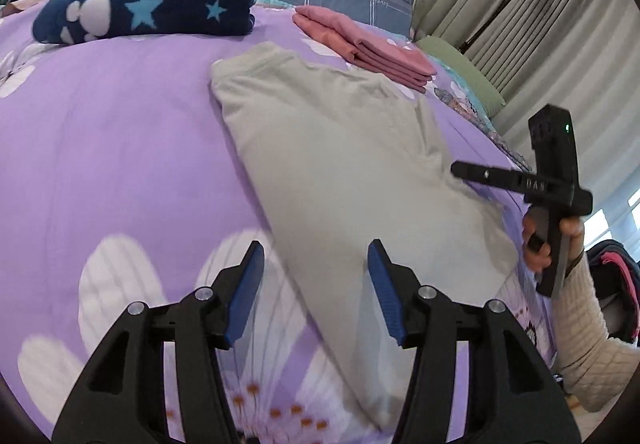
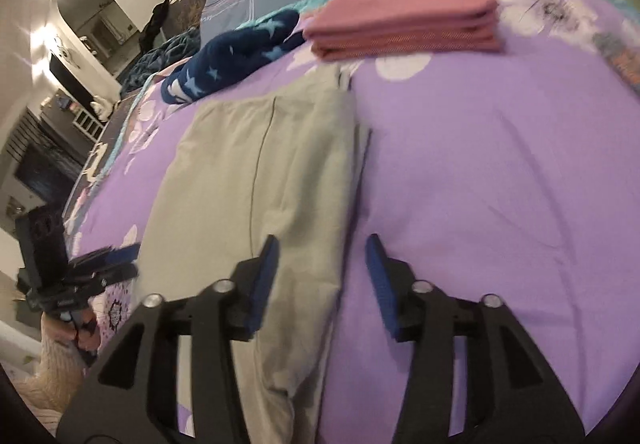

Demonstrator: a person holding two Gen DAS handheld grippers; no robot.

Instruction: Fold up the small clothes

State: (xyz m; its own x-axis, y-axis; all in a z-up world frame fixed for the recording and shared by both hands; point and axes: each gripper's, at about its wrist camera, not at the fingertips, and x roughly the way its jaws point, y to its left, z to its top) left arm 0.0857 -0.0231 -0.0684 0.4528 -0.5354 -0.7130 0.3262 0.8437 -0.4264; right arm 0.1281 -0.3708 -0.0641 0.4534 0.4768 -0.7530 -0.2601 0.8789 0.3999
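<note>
Ahead of left claw (image 1: pixel 316 256): grey garment (image 1: pixel 340 163) flat, nothing over it.
Left of it: bare purple sheet (image 1: pixel 120 143).
Far ahead: navy bundle (image 1: pixel 148 9), pink stack (image 1: pixel 364 39).
Right of right claw (image 2: pixel 322 252): bare sheet.
Its left: other gripper, near.

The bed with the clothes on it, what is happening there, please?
A person is folding small clothes on a bed with a purple flowered cover, holding a gripper in each hand. A grey garment lies spread out flat and folded lengthwise. The left gripper and the right gripper both hang open above its near end, holding nothing. Farther back, a pink folded stack and a navy star-patterned bundle lie on the cover.
</note>
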